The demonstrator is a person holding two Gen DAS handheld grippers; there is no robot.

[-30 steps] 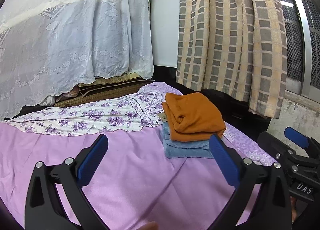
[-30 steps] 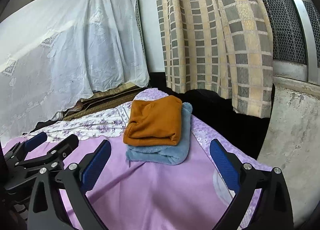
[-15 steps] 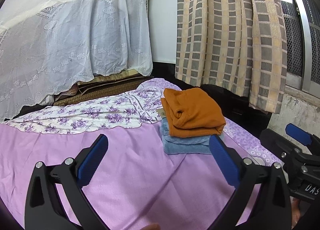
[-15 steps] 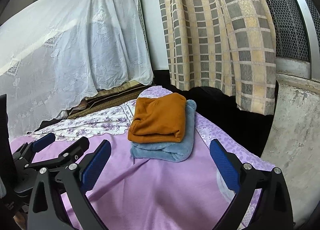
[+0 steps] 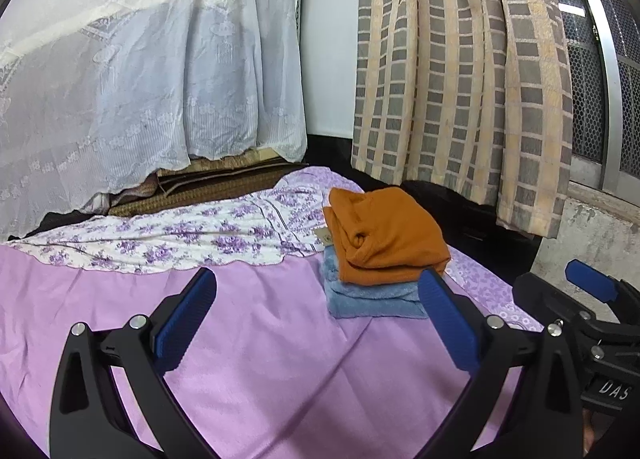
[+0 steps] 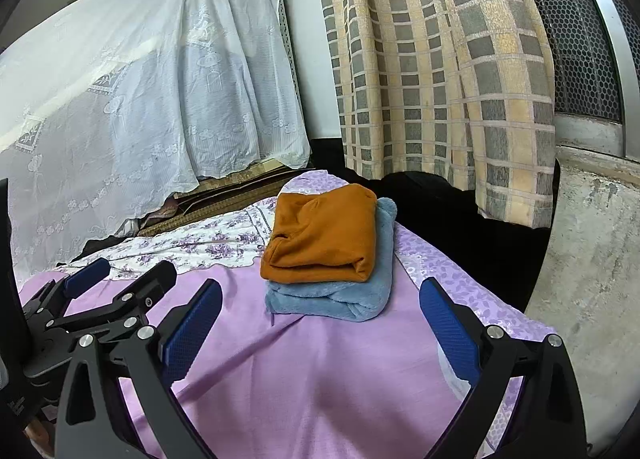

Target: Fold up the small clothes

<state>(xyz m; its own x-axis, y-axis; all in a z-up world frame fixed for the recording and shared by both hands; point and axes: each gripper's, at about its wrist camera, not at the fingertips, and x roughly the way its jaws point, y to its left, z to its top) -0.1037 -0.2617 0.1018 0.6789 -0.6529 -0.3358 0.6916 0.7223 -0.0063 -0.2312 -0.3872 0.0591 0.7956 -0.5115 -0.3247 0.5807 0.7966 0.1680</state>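
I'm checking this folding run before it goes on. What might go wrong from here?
The orange garment sits on the blue towel near the bed's far corner; a nudge might tip the stack toward the dark gap. Both the left gripper and right gripper have open jaws and hold nothing; closing low might pinch the pink sheet.

orange garment (image 6: 324,235) lay on blue towel (image 6: 340,299); bedsheet (image 6: 304,371) was plain lilac, cloth (image 5: 180,235) white with purple flowers, curtain (image 6: 440,71) grey-and-tan checked, gripper pads (image 6: 192,331) blue
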